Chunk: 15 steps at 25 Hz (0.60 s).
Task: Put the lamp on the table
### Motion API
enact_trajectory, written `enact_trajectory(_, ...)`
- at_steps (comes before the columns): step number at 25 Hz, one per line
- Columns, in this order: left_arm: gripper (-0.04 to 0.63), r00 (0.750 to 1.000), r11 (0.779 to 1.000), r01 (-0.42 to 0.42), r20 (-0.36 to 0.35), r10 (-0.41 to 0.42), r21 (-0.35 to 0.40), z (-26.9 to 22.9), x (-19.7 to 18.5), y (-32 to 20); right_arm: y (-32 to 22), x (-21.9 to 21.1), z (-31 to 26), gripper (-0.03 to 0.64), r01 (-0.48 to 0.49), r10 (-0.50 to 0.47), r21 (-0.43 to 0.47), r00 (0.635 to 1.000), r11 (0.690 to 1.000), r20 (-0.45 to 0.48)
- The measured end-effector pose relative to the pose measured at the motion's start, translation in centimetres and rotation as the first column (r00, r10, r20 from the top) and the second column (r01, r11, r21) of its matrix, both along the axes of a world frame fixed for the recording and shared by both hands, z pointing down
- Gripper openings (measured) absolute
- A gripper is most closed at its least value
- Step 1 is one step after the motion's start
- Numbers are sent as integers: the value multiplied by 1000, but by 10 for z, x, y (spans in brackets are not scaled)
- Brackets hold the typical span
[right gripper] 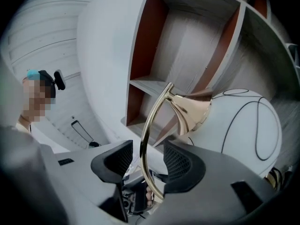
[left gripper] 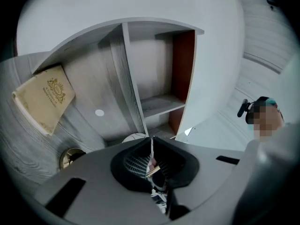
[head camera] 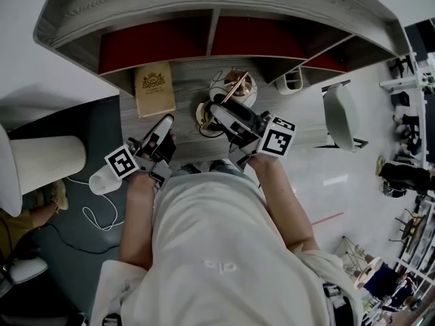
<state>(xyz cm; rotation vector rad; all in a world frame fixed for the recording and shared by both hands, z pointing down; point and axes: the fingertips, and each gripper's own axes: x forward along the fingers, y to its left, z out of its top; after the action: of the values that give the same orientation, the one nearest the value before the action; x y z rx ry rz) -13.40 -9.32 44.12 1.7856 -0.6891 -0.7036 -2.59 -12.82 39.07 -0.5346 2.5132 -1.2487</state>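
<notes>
The lamp [head camera: 234,87] stands on the grey wood table [head camera: 309,124], with a round gold base [head camera: 204,117], a curved gold arm [right gripper: 149,125], a gold cone and a white globe shade [right gripper: 243,125]. My right gripper [head camera: 219,109] is open, and the gold arm runs up between its jaws [right gripper: 146,156] with a gap on each side. My left gripper [head camera: 165,122] hovers to the left of the lamp base, shut with nothing in it [left gripper: 151,149]. In the left gripper view the gold base [left gripper: 71,157] shows low on the left.
A tan book [head camera: 154,87] lies on the table left of the lamp. A grey hutch [head camera: 217,12] with red-backed compartments spans the back of the table. A white holder [head camera: 292,80] and a chair [head camera: 343,114] are at the right. A white cable [head camera: 95,216] trails on the floor at the left.
</notes>
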Motion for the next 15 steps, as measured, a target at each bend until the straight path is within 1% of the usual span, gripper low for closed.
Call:
enact_trajectory(1,17,999,1000,0,40,0,16,-2,1,-1,2,4,1,213,-4,4,4,1000,1000,-10)
enact_trajectory(3,17,986,999,-8,164,0,51,-4,3,-4,6,12,2,193,-12,13,22,999,1000,-42)
enact_trajectory(4,17,974,997,-15,226,-1,70,-6,5,-5,7,16,3,183,-17,19,35,998,999,-66)
enact_trajectory(6,17,945,993,-37,327,-1,110,-12,11,-7,10,25,3,158,-33,42,70,991,997,-124)
enact_trajectory(8,17,904,987,-68,428,-2,148,-17,19,-8,11,35,2,132,-55,75,113,980,992,-186)
enact_trajectory(11,17,827,972,-107,561,-30,209,-23,28,-11,12,48,-1,86,-80,130,188,953,979,-275)
enact_trajectory(13,17,786,961,-117,614,-65,250,-28,32,-13,11,55,-4,64,-85,163,240,930,967,-328)
enact_trajectory(15,17,756,952,-124,648,-92,279,-34,35,-15,12,61,-7,48,-84,194,290,905,953,-377)
